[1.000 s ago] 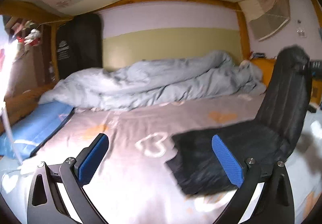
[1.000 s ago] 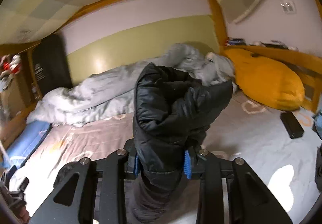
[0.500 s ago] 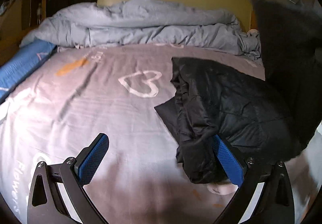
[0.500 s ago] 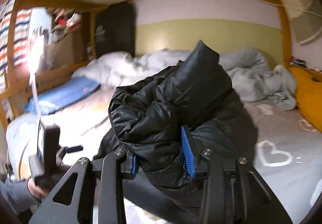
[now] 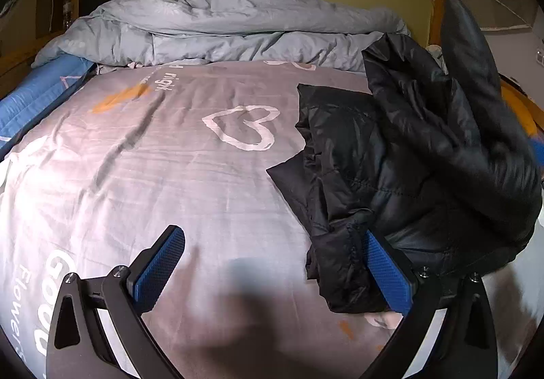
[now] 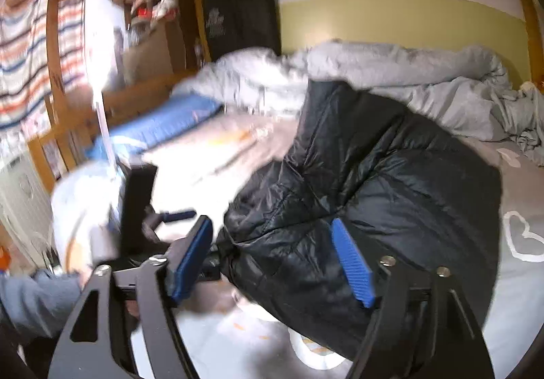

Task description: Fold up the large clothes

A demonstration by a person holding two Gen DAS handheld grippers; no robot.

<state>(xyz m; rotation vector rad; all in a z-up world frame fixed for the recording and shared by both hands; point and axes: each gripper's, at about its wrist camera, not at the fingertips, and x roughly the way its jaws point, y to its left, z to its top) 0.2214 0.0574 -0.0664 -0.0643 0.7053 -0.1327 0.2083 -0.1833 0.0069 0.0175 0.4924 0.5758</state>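
A black puffer jacket (image 5: 401, 175) lies bunched on the grey bed sheet (image 5: 170, 175), at the right of the left wrist view. My left gripper (image 5: 272, 273) is open, low over the sheet, its right pad against the jacket's near edge. In the right wrist view the jacket (image 6: 374, 181) lies folded over between and beyond the wide-open blue pads of my right gripper (image 6: 272, 263). The other gripper (image 6: 142, 209) shows blurred at the left there.
A crumpled grey duvet (image 5: 238, 28) lies along the far side of the bed. A blue pillow (image 5: 37, 100) is at the left edge. Wooden bed frame (image 6: 68, 120) and a green wall (image 6: 391, 25) stand behind.
My right gripper has opened and let go of the jacket, which has dropped over onto itself. My left gripper has come lower and closer to the jacket's edge.
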